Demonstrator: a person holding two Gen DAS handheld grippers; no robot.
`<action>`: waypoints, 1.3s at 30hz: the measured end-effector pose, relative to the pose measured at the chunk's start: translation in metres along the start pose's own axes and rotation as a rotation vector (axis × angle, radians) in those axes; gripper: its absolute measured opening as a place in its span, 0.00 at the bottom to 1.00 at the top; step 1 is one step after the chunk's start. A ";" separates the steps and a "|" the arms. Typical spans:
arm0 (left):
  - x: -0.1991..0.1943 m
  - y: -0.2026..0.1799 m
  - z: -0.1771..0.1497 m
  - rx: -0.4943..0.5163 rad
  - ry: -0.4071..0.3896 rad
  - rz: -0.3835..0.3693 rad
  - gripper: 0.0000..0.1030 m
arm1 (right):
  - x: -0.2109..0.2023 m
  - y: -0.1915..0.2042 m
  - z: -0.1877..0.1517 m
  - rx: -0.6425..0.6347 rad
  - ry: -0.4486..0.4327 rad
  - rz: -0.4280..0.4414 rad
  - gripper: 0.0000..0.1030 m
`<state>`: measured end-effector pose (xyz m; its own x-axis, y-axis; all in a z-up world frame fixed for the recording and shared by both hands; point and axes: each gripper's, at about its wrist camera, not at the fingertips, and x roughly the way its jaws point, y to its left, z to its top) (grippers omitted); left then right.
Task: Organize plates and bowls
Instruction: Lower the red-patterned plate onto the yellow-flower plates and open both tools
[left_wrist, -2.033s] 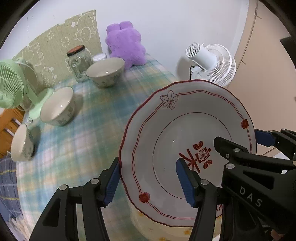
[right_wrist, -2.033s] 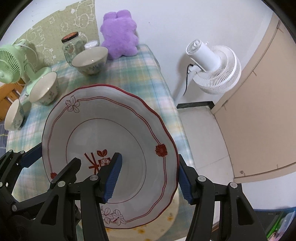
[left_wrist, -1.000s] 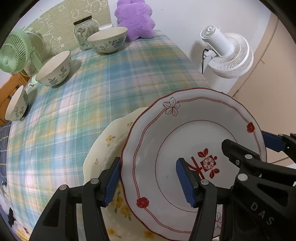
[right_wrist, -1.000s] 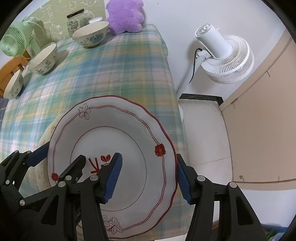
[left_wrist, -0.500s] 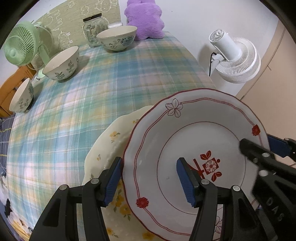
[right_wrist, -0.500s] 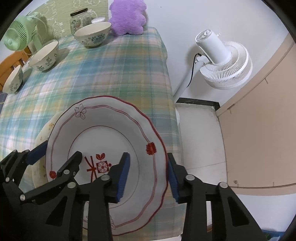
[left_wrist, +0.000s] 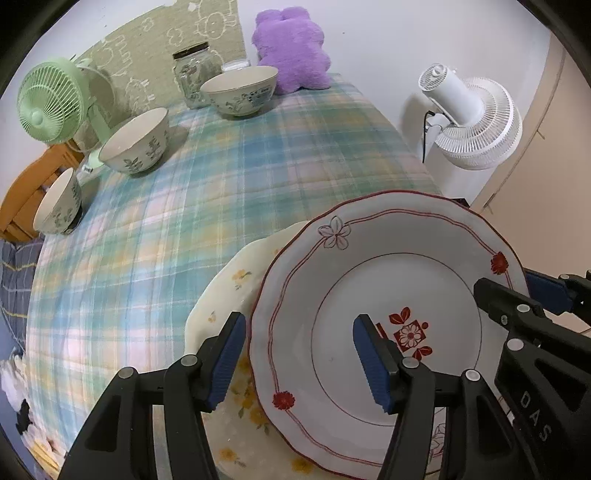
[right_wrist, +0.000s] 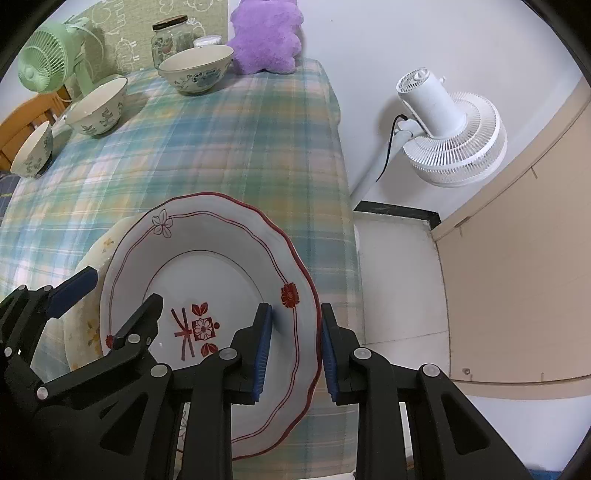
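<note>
Both grippers straddle the red-trimmed plate (right_wrist: 207, 258): right gripper (right_wrist: 293, 350), wide a second ago, is closing on its right rim; left gripper (left_wrist: 299, 358) stays half-open.

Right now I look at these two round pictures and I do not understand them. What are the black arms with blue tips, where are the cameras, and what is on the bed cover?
No robot is here: a person holds a hand-held gripper in each hand, with a wide-angle camera on each, looking along its two blue-padded fingers. One picture comes from the left hand-held gripper, the other from the right hand-held gripper.

On the plaid cloth stand three bowls, and a red-patterned plate sits over a cream floral plate.

The right jaws are closing on the red-patterned plate's rim. The left jaws straddle the opposite rim, open.
</note>
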<state>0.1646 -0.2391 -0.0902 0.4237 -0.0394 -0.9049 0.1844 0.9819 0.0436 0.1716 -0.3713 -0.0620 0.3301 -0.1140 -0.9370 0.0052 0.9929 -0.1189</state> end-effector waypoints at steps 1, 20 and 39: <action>0.000 0.002 -0.001 -0.006 0.003 0.001 0.61 | 0.000 0.002 0.000 -0.001 0.001 0.002 0.27; -0.004 0.026 -0.015 -0.037 0.010 0.031 0.62 | 0.021 0.029 -0.007 -0.009 0.062 0.051 0.32; -0.003 0.046 -0.024 -0.096 0.039 0.046 0.68 | 0.023 0.039 -0.006 -0.047 0.027 -0.017 0.62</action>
<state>0.1501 -0.1893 -0.0953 0.3943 0.0116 -0.9189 0.0789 0.9958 0.0464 0.1732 -0.3352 -0.0902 0.3051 -0.1321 -0.9431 -0.0340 0.9882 -0.1494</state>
